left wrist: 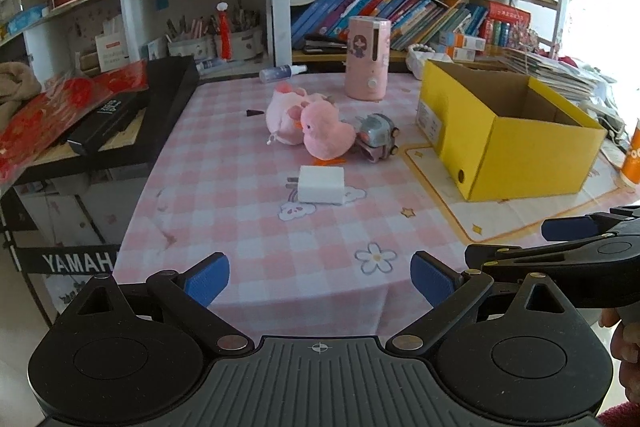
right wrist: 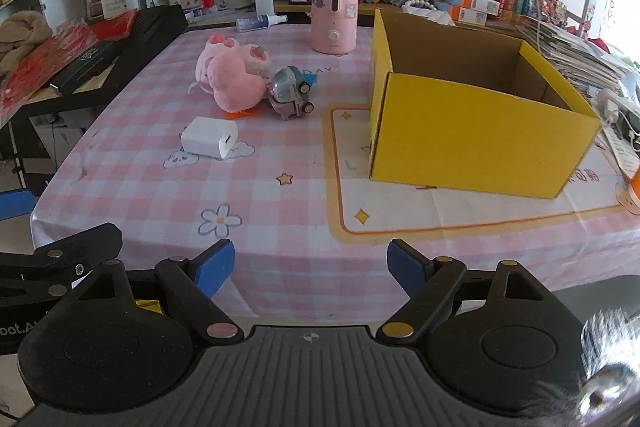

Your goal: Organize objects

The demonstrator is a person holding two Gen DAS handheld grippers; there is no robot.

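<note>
We hold both grippers low over the near edge of the table, angled down toward its pink checked cloth, bookshelves behind. Our left gripper stands wide open with nothing between its blue pads; our right gripper is likewise parted and empty. The open yellow box sits right of centre. Left of it cluster the pink plush toys touching a grey toy car, the white charger nearer us.
</note>
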